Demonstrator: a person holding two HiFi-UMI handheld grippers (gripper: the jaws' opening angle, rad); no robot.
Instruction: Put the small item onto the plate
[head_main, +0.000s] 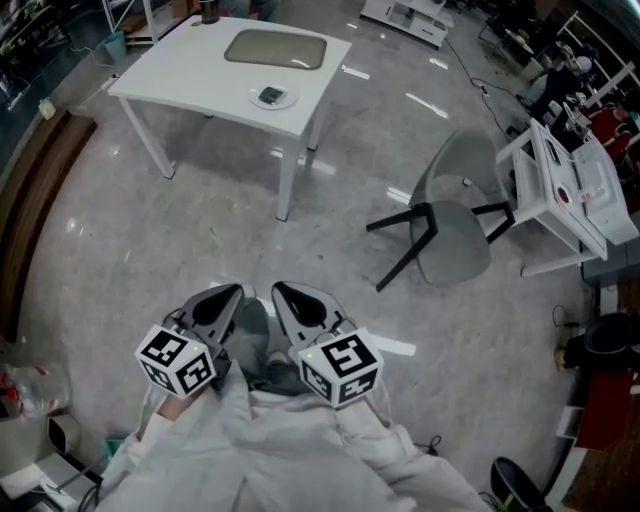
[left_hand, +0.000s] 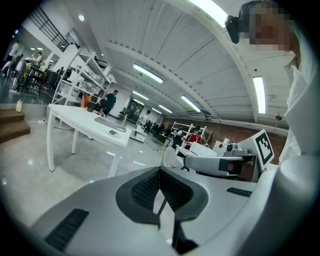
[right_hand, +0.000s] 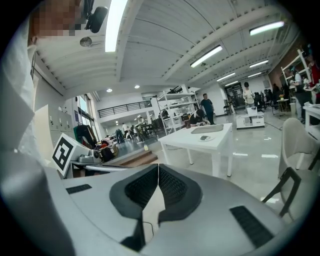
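L gripper (head_main: 228, 297) & R gripper (head_main: 290, 296), the 2 pressed together, empty, bottom centre; plate (head_main: 291, 100) w/ small item (head_main: 271, 95) on table (head_main: 190, 70), far up-frame, about equidistant.

No legible writing, only coded squares on the two cubes (head_main: 178, 360).

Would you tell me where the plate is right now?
In the head view, the plate sits on the white table at upper left, near the table's closest edge, just this side of the grey tray.
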